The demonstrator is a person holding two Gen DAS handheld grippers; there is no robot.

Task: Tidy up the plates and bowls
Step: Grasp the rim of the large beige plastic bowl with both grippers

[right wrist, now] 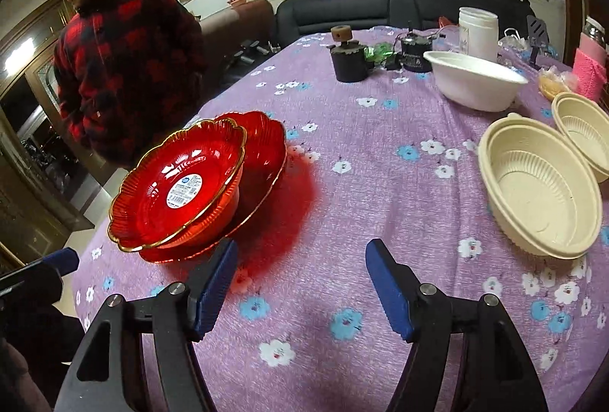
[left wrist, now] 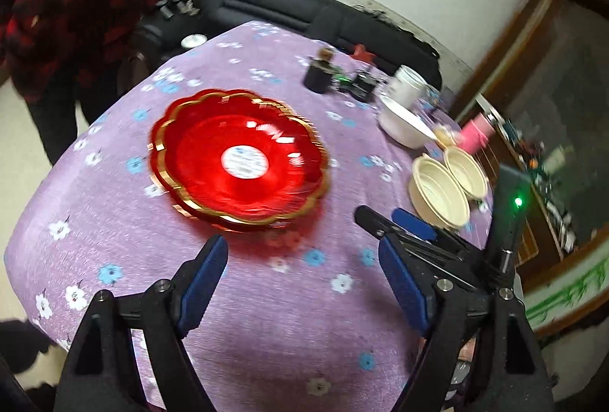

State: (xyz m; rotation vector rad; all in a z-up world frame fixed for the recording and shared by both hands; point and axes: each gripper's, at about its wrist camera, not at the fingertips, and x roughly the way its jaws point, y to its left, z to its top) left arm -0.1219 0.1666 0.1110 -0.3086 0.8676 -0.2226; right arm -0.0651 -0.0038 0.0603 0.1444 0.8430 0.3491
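With both jaws spread and empty: left gripper (left wrist: 302,259) and right gripper (right wrist: 300,265) above purple flowered tablecloth (right wrist: 342,183). Beyond, red plates (right wrist: 198,183) stacked, upper tilted. Right of them, two cream bowls (right wrist: 540,187) touching; farther, white bowl (right wrist: 475,80).

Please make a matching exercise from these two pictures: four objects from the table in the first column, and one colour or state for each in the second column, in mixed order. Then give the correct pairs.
Column 1
1. red plates
2. cream bowls
3. white bowl
4. white jar

Column 2
A. upright, at the far side of the table
B. two side by side, ribbed inside
C. stacked, gold rim, label in the centre
D. single, smooth, in front of the jar

Pairs: 1-C, 2-B, 3-D, 4-A
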